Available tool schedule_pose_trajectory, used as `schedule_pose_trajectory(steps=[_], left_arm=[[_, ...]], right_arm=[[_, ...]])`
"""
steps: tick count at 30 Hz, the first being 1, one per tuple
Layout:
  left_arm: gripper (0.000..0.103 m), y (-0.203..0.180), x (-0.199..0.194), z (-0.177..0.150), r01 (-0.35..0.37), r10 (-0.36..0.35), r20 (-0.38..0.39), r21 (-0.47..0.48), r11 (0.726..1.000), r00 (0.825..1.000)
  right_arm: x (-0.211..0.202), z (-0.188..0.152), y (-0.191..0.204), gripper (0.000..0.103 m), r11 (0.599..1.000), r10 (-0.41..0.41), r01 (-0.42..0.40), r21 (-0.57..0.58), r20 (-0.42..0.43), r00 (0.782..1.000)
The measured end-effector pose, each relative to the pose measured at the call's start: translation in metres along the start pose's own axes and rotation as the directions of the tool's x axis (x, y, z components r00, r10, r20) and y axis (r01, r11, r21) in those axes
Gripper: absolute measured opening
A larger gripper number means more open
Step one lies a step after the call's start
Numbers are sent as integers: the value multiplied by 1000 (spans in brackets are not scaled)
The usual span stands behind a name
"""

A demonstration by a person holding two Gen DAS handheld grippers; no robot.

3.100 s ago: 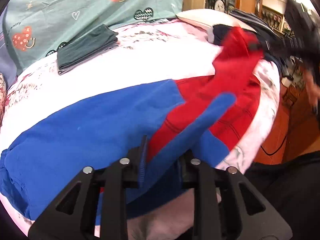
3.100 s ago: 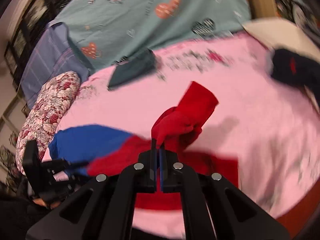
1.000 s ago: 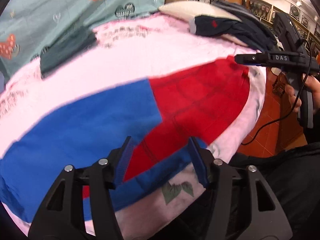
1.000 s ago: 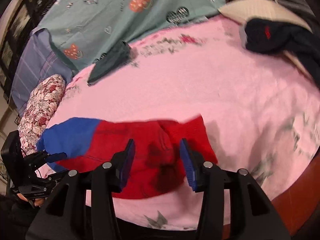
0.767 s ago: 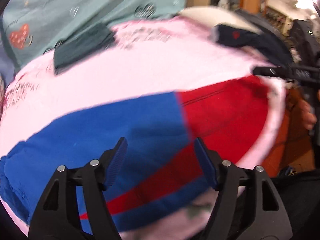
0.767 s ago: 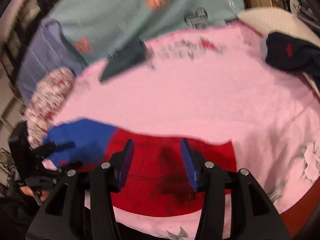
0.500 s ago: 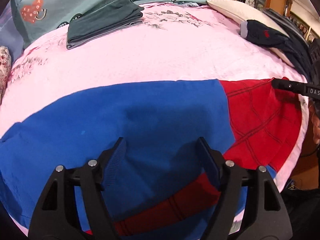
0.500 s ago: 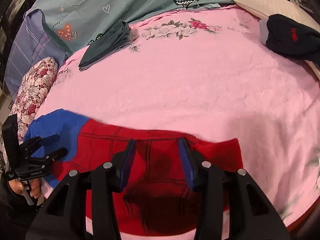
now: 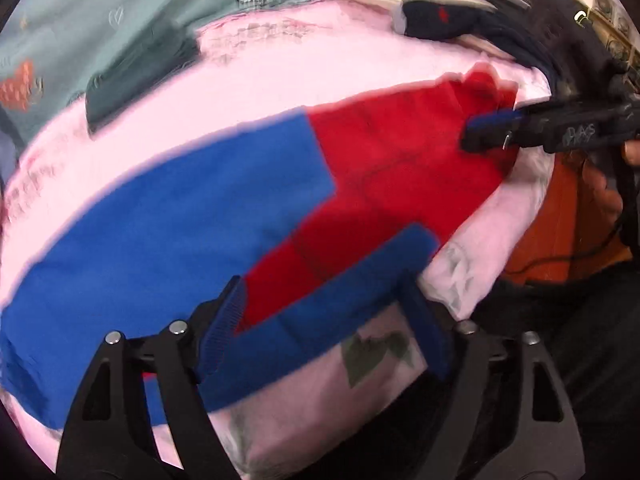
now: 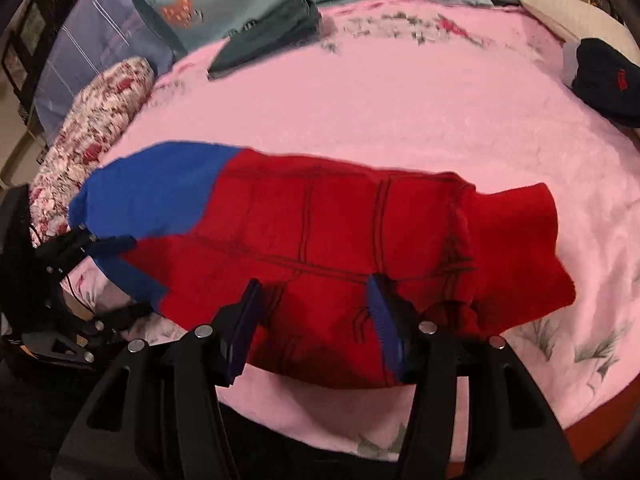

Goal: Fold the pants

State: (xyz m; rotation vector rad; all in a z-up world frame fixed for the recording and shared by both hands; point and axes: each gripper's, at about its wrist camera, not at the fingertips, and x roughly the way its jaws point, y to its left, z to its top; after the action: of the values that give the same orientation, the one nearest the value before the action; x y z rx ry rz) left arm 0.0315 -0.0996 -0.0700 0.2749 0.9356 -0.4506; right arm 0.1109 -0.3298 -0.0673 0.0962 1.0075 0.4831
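Observation:
The blue and red pants (image 9: 160, 216) lie spread flat across the pink bedspread (image 9: 260, 72) near its front edge. My left gripper (image 9: 324, 332) hovers over the blue band at the near hem. Its jaws are opening, and the cloth lies between them unpressed. In the right wrist view the red part of the pants (image 10: 320, 232) fills the middle. My right gripper (image 10: 314, 324) stands over it, its jaws opening with nothing pinched. The right gripper (image 9: 488, 132) reaches in over the red end, and the left gripper (image 10: 116, 280) shows at the blue end.
A folded dark green garment (image 10: 268, 36) lies at the back of the bed. Dark navy clothes (image 10: 604, 76) rest on a cream pillow (image 10: 568, 12) at the back right. A floral pillow (image 10: 92, 120) sits at the left. The bed's edge drops to an orange floor (image 9: 560, 220).
Three seconds ago both grippers were shut on lifted cloth; they have since let go and the pants lie flat. Both jaws now stand wider. The left view has drawn back to the near hem.

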Motion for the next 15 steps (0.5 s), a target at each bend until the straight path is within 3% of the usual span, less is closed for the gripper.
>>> schedule_pose_trajectory(steps=[2,4,6,8,9,12,15], left_arm=[[84,3,-5,-1,-5,5,0,-12,1000,1000],[83,-2,-19,1,-6,5,43,15,1000,999],[85,-11,-38,7,14,-20,119,51,999,993],[88,-19,-46,16,21,-35,174,80,997,984],[88,-24,-46,22,26,-41,187,83,996,982],[88,-33,-28,40,75,-86,197,60,995,977],[88,-35,7,51,48,-53,132,39,998,990]], right_arm=[[-11,1,0,55,1000,20,-20,18,22,1000],[-36,3,-8,57,997,59,-64,51,98,993],[-58,4,-23,64,995,4,-20,97,158,987],[-76,0,-50,81,981,-50,11,195,197,979],[-82,-3,-62,81,970,-72,20,243,206,976],[-82,-15,-91,82,941,-64,-14,338,219,974],[-66,-23,-101,82,931,-27,-55,360,219,975]])
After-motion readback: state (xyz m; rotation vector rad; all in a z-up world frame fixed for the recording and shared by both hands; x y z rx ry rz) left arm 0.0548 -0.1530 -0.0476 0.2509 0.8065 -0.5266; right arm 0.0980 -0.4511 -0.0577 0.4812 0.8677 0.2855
